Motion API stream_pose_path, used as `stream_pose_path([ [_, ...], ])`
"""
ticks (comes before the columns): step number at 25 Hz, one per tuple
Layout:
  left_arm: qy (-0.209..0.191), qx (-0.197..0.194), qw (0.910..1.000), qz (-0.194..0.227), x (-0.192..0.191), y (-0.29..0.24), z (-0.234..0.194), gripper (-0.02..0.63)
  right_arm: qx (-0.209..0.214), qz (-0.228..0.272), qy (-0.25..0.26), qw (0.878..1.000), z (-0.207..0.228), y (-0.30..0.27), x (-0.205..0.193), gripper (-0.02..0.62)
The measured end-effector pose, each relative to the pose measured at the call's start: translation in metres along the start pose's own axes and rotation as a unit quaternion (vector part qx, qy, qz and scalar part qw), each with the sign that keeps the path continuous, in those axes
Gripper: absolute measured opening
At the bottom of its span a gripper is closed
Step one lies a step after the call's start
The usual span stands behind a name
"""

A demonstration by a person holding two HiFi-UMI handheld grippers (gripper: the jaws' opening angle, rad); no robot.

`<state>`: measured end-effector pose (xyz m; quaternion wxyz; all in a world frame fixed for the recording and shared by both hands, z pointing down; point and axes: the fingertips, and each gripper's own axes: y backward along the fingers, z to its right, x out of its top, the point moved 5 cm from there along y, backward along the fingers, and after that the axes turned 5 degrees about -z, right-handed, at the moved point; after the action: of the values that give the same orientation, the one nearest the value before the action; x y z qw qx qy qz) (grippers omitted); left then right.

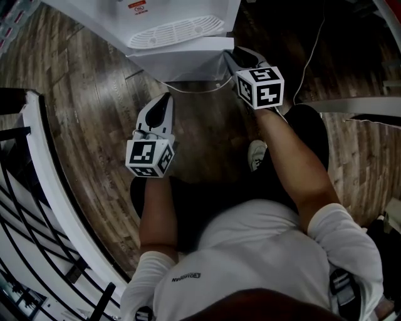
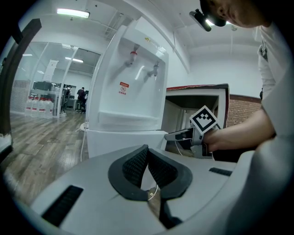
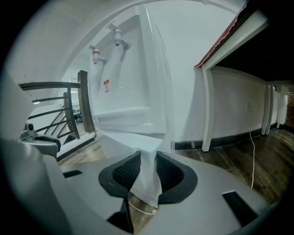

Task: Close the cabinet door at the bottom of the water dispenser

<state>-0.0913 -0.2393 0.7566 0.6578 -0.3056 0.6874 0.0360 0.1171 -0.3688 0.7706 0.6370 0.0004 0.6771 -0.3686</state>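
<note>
I note a dark, worn wood-plank floor [image 1: 81,94] throughout. At left, a black metal railing [image 1: 15,98] runs on a curved white base [image 1: 55,188]. In the left gripper view: a tall glass partition [image 2: 50,78] with an office beyond it, long ceiling strip lights [image 2: 72,13] lit, plain white walls [image 2: 206,59] and a red brick wall section [image 2: 241,112]. A thin white cable [image 3: 253,156] hangs to the floor.

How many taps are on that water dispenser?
2: a red tap and a pale tap beside it, both high on the water dispenser front. None seem hidden.
</note>
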Motion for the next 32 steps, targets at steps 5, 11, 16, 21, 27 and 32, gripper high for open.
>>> stream_pose_path([
  [5,-0.002,0.000,1.0000,0.001,0.002,0.000,0.000,-0.005,0.007,0.005,-0.029,1.000,0.004,-0.003,0.002,0.118],
  [11,-0.001,0.001,1.0000,0.001,0.001,-0.002,-0.002,-0.005,0.017,0.011,-0.050,0.999,0.008,-0.008,0.002,0.117],
  [16,-0.003,0.000,1.0000,-0.001,0.000,-0.002,0.000,-0.005,0.021,0.015,-0.069,0.997,0.011,-0.011,0.003,0.117],
  [21,-0.003,0.006,1.0000,-0.001,0.000,0.001,-0.002,-0.005,0.026,0.019,-0.095,0.995,0.016,-0.015,0.005,0.117],
  [27,0.001,0.012,0.9999,-0.001,0.001,0.004,-0.004,-0.005,0.034,0.018,-0.130,0.991,0.022,-0.020,0.009,0.117],
  [32,0.003,0.012,0.9999,-0.002,0.001,0.002,-0.004,-0.005,0.032,0.020,-0.140,0.989,0.026,-0.024,0.013,0.117],
])
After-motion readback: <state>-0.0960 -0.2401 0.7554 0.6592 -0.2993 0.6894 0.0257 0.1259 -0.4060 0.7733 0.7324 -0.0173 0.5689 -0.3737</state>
